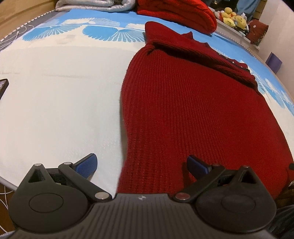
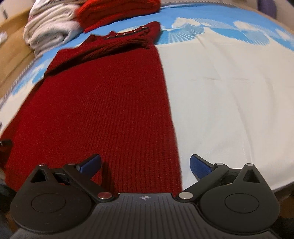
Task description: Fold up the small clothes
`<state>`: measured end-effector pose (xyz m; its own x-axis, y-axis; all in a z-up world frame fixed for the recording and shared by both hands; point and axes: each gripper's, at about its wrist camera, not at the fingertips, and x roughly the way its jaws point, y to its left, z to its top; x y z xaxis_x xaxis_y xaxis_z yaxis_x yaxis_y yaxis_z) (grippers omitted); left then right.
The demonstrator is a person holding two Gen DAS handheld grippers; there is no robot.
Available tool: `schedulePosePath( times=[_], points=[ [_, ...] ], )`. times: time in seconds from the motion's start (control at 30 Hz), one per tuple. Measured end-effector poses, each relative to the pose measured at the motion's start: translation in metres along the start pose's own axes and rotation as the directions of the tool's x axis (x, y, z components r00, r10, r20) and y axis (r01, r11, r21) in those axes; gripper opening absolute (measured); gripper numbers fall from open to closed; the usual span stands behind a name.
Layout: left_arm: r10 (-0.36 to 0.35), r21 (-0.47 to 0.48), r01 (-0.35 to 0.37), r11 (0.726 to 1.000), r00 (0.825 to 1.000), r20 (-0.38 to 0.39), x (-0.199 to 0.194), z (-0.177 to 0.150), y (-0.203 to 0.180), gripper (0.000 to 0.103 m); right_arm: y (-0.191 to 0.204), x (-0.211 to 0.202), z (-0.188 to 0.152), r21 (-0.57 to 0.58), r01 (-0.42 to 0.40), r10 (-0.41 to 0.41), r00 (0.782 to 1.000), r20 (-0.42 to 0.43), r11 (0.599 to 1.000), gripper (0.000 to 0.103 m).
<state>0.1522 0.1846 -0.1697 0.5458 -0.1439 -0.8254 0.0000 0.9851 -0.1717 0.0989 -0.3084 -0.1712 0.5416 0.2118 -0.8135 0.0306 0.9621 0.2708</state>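
Dark red knitted garment (image 1: 193, 110) is spread flat on the bed (image 1: 60, 95), reaching its near edge, over a white sheet bordered in blue. Folded grey and red clothes (image 2: 117, 11) are piled at the far edge. Left gripper (image 1: 142, 163) and right gripper (image 2: 145, 163) are held with jaws wide apart, nothing gripped.

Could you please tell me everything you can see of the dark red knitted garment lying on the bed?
The dark red knitted garment is a ribbed knit, laid out flat and lengthwise on the white and blue bedsheet. Its sides look folded inward into a long panel. At the far end are a cable-knit band and a dark trim with small studs. The near hem reaches the bed's edge. Both grippers are open above the hem, one over each corner, and hold nothing.
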Motion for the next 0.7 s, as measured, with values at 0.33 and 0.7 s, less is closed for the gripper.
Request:
schedulePosePath(
  times=[0.33,0.7],
  points=[
    [0.069,0.002,-0.069,0.998,0.997,0.029,-0.004,-0.010,-0.011,0.102,0.010,-0.001,-0.010,0.002,0.103,-0.103,0.992,0.070,0.995,0.080],
    [-0.058,-0.224,0.065,0.972,0.998,0.040,-0.032,-0.013,0.010,0.019,0.008,-0.014,-0.021,0.132,0.056,-0.071,0.991,0.110,0.990,0.019]
  ],
)
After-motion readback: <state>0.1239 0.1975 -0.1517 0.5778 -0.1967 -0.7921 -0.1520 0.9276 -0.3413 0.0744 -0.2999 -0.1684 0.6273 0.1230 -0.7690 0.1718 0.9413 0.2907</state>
